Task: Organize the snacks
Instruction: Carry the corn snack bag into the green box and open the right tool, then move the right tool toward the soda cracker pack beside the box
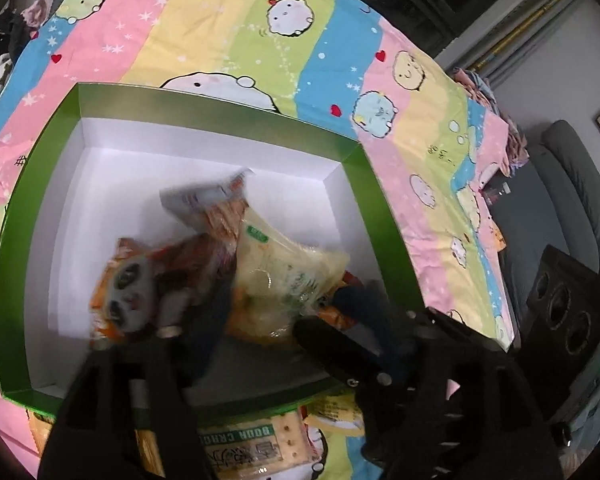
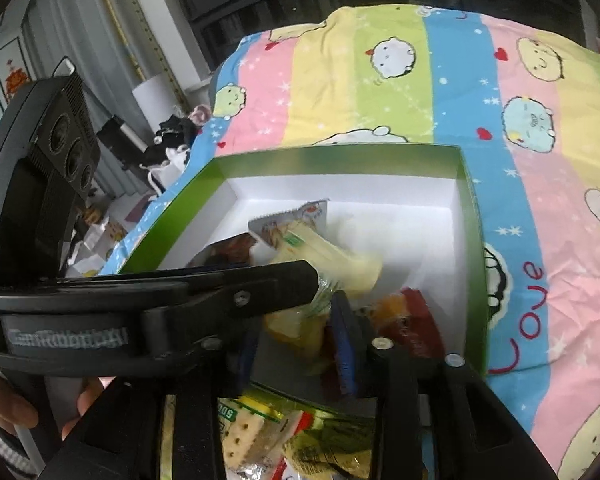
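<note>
Both hand-held grippers, left and right, are reaching into the green box on the bed with fingers apart around the yellow snack bag, toward 6 o'clock.

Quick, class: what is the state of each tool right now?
Left tool: open, above the green box.
Right tool: fingers flank the yellow packet; grip cannot be told.
</note>
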The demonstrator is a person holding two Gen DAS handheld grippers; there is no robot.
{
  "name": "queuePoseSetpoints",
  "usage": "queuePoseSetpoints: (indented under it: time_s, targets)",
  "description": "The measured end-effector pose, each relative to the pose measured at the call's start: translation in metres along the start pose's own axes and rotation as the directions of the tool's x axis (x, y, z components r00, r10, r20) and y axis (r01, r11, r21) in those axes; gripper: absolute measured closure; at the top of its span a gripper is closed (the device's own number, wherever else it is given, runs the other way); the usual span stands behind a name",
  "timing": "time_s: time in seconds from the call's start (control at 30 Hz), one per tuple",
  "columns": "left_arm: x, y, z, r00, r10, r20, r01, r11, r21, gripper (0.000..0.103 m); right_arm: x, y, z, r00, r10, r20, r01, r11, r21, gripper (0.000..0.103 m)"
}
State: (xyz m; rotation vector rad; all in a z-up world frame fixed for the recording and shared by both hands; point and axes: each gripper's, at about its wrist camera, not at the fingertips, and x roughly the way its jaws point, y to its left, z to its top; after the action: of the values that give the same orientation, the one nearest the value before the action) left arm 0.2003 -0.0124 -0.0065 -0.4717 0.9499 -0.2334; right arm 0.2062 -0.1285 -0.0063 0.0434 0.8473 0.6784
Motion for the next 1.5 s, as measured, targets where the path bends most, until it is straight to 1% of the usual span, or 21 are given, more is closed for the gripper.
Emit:
queuePoseSetpoints:
  time_s: [0.07, 0.17, 0.27, 0.37, 0.47, 0.53, 0.63, 0.77, 0.9, 1.13, 1.27, 1.37, 1.5]
  targets:
    - [-0.006, -0.002, -0.001, 1.000, 0.003, 0.008, -0.003, 1.000, 0.013, 0.027, -0.009, -0.003, -0.001, 1.000, -0.002, 0.017, 0.001, 1.000, 0.022, 0.059]
    - [-0.022, -0.003, -0.004, 1.000, -0.011, 0.030, 0.011, 1.000, 0.016, 0.027, -0.023, -0.007, -0.004, 0.999, -0.002, 0.043, 0.000, 0.999, 0.047, 0.059]
    - [-0.043, -0.002, -0.010, 0.998, -0.015, 0.063, 0.014, 1.000, 0.012, 0.023, -0.042, -0.009, -0.009, 0.997, 0.009, 0.074, -0.014, 0.998, 0.062, 0.059]
    - [-0.064, 0.005, -0.022, 0.996, -0.024, 0.089, 0.023, 1.000, 0.003, 0.022, -0.060, -0.008, -0.017, 0.996, 0.011, 0.094, -0.017, 0.998, 0.065, 0.058]
    - [-0.081, 0.016, -0.039, 0.996, -0.015, 0.089, 0.016, 1.000, -0.012, 0.021, -0.077, -0.008, -0.027, 0.994, 0.009, 0.111, -0.017, 0.998, 0.066, 0.058]
    - [-0.091, 0.028, -0.052, 0.996, -0.002, 0.090, 0.006, 0.999, -0.036, 0.021, -0.085, -0.006, -0.033, 0.994, 0.013, 0.110, -0.021, 0.998, 0.067, 0.058]
    - [-0.103, 0.043, -0.069, 0.995, -0.008, 0.096, 0.016, 0.996, -0.086, 0.021, -0.093, -0.004, -0.044, 0.996, 0.020, 0.091, -0.026, 0.997, 0.067, 0.059]
    - [-0.114, 0.058, -0.088, 0.993, -0.049, 0.105, 0.065, 0.986, -0.154, 0.021, -0.097, 0.001, -0.062, 0.997, 0.038, 0.068, -0.043, 0.997, 0.070, 0.059]
    - [-0.108, 0.059, -0.101, 0.989, -0.119, 0.084, 0.134, 0.969, -0.208, 0.021, -0.091, 0.007, -0.079, 0.998, 0.054, 0.026, -0.056, 0.995, 0.081, 0.059]
    - [-0.081, 0.041, -0.115, 0.986, -0.163, 0.023, 0.163, 0.959, -0.230, 0.021, -0.078, 0.013, -0.093, 0.995, 0.104, 0.006, -0.104, 0.986, 0.128, 0.059]
    - [-0.063, 0.039, -0.117, 0.986, -0.164, -0.024, 0.154, 0.959, -0.238, 0.021, -0.068, 0.018, -0.095, 0.992, 0.124, -0.016, -0.121, 0.985, 0.126, 0.058]
    - [-0.052, 0.044, -0.119, 0.990, -0.130, -0.052, 0.113, 0.963, -0.245, 0.021, -0.058, 0.021, -0.095, 0.989, 0.143, -0.035, -0.138, 0.983, 0.125, 0.059]
    - [-0.048, 0.061, -0.119, 0.994, -0.089, -0.061, 0.068, 0.954, -0.293, 0.021, -0.041, 0.022, -0.094, 0.986, 0.154, -0.062, -0.145, 0.981, 0.128, 0.058]
